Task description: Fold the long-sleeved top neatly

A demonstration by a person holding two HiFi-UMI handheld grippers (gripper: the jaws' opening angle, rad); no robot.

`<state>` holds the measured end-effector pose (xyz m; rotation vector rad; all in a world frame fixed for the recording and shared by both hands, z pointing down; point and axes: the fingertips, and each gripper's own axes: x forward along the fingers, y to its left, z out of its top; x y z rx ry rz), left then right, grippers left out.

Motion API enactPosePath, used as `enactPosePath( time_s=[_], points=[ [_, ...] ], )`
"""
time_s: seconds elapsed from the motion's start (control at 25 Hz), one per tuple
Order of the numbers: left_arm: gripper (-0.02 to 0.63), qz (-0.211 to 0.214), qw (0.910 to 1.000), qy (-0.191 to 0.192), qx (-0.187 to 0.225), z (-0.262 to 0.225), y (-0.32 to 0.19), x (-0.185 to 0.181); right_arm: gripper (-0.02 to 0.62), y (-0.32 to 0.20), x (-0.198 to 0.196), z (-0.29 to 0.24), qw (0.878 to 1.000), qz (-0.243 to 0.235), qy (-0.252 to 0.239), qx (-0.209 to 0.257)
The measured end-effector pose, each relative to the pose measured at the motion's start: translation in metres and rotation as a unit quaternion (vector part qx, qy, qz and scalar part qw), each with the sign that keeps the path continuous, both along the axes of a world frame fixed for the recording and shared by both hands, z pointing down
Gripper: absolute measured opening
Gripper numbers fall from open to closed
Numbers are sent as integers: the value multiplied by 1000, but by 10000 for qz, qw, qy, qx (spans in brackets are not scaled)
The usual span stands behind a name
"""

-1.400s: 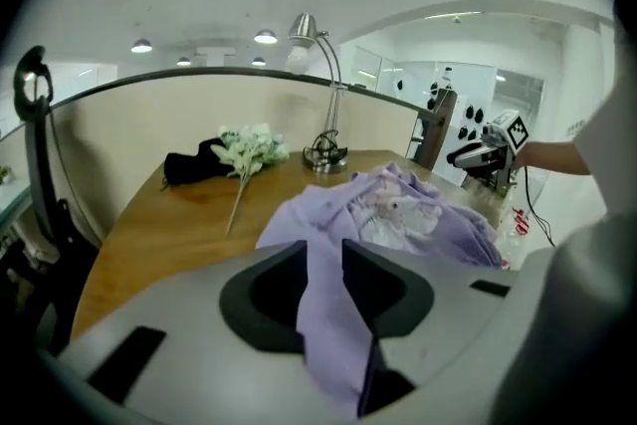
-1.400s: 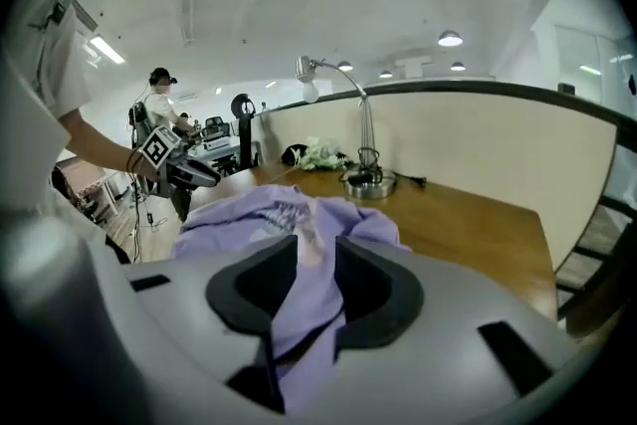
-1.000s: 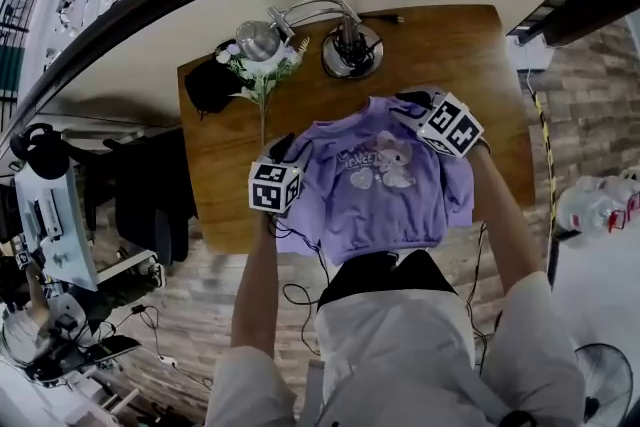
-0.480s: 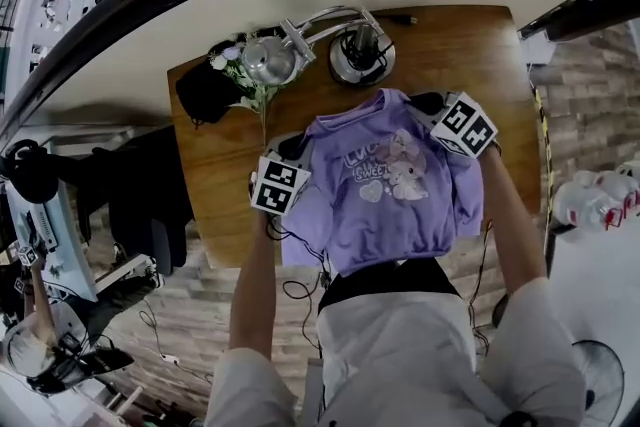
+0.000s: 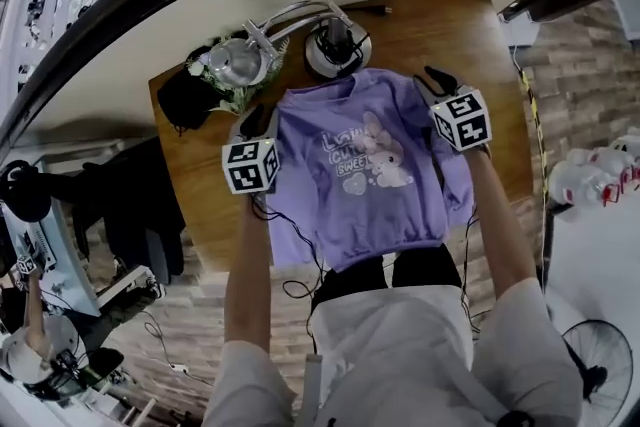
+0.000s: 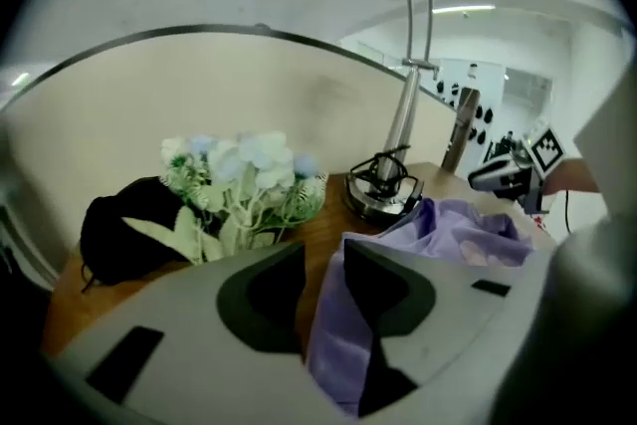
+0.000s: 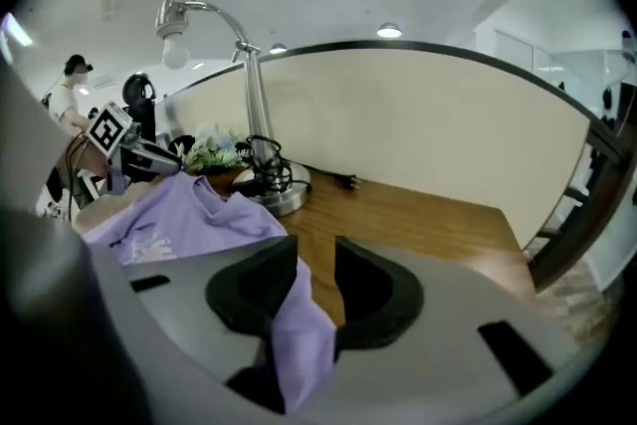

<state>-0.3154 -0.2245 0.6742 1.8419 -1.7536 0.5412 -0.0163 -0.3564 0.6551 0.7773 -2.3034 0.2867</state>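
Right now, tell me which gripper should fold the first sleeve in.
Probably the right gripper: bare table lies beside it, while flowers and a lamp crowd the left gripper. Both grippers' jaws have just been opening, with the purple top between them.

Cloth top [image 5: 370, 165], wooden table [image 5: 470, 35] (matt), metal lamp [image 5: 318, 65]

Top [image 5: 370, 165]: lilac, pale cartoon bunny print, white lettering. Table [image 5: 470, 35]: brown woodgrain. Lamp [image 5: 335, 50]: chrome. Flowers [image 5: 215, 80]: white, green leaves. Bag [image 5: 185, 100]: black.
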Motion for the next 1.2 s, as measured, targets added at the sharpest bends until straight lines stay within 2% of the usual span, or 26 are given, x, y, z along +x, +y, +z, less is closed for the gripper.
enactPosePath(
  time_s=[0.08,0.2,0.28,0.44,0.6,0.72,0.8,0.88,0.92,1.0,1.04,1.12,1.2],
  points=[
    [127,-152,9997,62,178,-11,13,-4,126,11,38,0,9999,107,57,-93],
    [127,-120,9995,16,300,-27,34,9,126,41,94,1,9992,261,87,-277],
    [127,-130,9991,36,400,-41,50,25,124,66,125,2,9987,297,113,-399],
    [127,-161,9983,-30,555,-65,87,71,126,127,166,12,9974,48,187,-700],
    [127,-276,9980,-85,568,-75,128,124,137,189,194,24,9950,-376,133,-921],
    [127,-407,9976,-66,550,-75,153,165,124,229,212,24,9935,-956,159,-595],
    [127,-508,9972,-19,543,-72,165,189,126,254,220,29,9878,-1467,272,-440],
    [127,-587,9969,13,531,-69,176,212,127,272,225,36,9837,-1690,292,-532],
    [127,-611,9967,30,530,-68,179,224,133,277,227,40,9848,-1568,217,-717],
    [127,-637,9965,67,543,-67,184,246,163,280,230,46,9872,-905,-179,-1303],
    [127,-643,9964,83,551,-66,185,257,178,280,231,50,9843,-472,-447,-1642],
    [127,-657,9961,114,581,-67,187,275,187,283,231,61,9704,276,-859,-2240],
    [127,-689,9955,140,643,-69,188,290,149,285,231,72,9608,648,-921,-2532]
  ],
)
